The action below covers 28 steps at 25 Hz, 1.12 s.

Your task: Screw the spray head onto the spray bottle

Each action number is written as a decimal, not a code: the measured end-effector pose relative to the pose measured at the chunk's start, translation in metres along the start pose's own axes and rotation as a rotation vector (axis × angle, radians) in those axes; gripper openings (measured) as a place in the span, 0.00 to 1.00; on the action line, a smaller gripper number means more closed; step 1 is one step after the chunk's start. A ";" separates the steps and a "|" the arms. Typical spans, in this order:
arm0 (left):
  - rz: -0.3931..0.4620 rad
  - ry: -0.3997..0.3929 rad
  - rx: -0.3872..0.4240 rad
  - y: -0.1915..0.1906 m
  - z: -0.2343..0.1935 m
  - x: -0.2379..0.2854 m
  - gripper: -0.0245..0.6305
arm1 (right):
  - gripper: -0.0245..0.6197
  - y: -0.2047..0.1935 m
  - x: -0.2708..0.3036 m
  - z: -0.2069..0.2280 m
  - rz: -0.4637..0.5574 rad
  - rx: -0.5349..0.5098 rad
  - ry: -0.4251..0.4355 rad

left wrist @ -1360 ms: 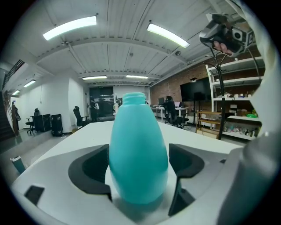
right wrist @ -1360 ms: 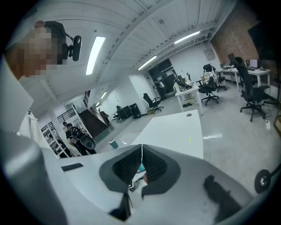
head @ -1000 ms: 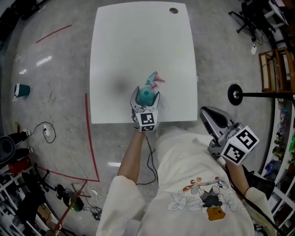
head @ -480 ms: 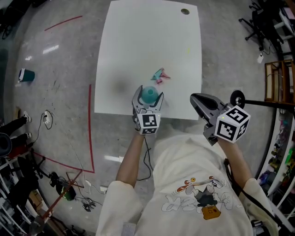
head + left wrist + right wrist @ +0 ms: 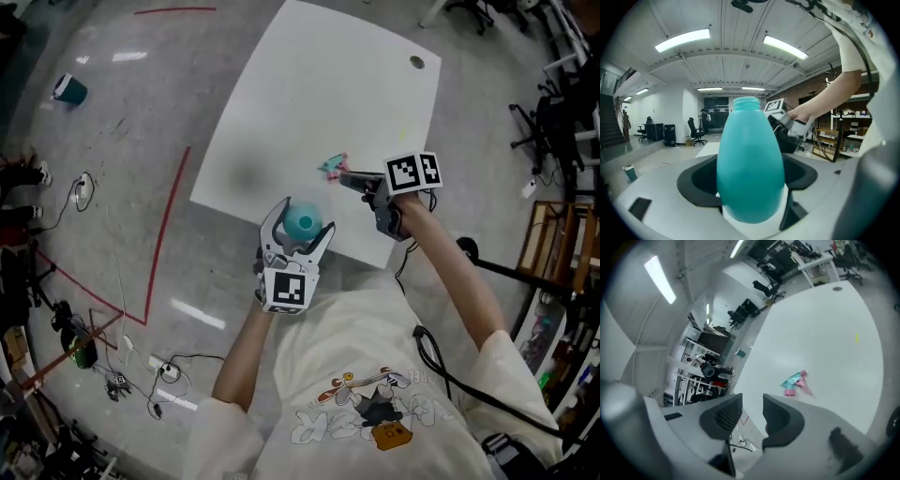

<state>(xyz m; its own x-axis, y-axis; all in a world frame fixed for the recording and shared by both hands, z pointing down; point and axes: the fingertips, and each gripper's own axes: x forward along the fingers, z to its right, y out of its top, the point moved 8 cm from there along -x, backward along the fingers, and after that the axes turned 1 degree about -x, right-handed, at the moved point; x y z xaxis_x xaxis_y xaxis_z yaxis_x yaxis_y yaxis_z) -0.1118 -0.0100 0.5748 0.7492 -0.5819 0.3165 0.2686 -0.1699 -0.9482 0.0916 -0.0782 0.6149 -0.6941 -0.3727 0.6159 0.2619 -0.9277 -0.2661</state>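
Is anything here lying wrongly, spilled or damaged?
The spray head lies on its side on the white table, detached from the teal bottle, whose neck is open. No spill or damage shows.

No words, brands or numbers could be read anywhere. Only black-and-white square markers stood on the cubes of the left claw (image 5: 302, 217) and right claw (image 5: 345, 178).

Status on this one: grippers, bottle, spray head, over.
Left hand-held gripper shut on bottle, held up. Right hand-held gripper jaws just opening, empty, pointed at spray head on table. Head not yet on bottle. Nothing in the way.
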 end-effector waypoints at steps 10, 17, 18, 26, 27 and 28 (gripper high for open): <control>0.078 0.086 -0.027 0.021 0.004 -0.047 0.65 | 0.25 0.023 0.072 0.072 -0.268 0.284 -0.331; 0.073 0.142 -0.022 0.010 0.003 -0.076 0.65 | 0.30 0.026 0.098 0.065 -0.338 0.268 -0.451; 0.073 0.145 -0.023 0.009 0.004 -0.078 0.65 | 0.30 0.025 0.101 0.065 -0.345 0.264 -0.465; 0.028 0.160 0.001 0.009 0.004 -0.090 0.65 | 0.30 0.019 0.125 0.065 -0.394 0.224 -0.526; 0.021 0.166 0.013 0.008 0.003 -0.091 0.65 | 0.30 0.018 0.127 0.065 -0.401 0.219 -0.534; 0.016 0.169 0.022 0.008 0.003 -0.092 0.65 | 0.30 0.017 0.129 0.066 -0.409 0.214 -0.545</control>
<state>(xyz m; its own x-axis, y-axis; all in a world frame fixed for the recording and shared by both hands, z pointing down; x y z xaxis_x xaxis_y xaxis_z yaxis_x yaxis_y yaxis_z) -0.1764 0.0446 0.5377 0.6417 -0.7099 0.2903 0.2723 -0.1430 -0.9515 0.0509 -0.1431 0.7387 -0.3451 0.0992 0.9333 0.2167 -0.9591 0.1821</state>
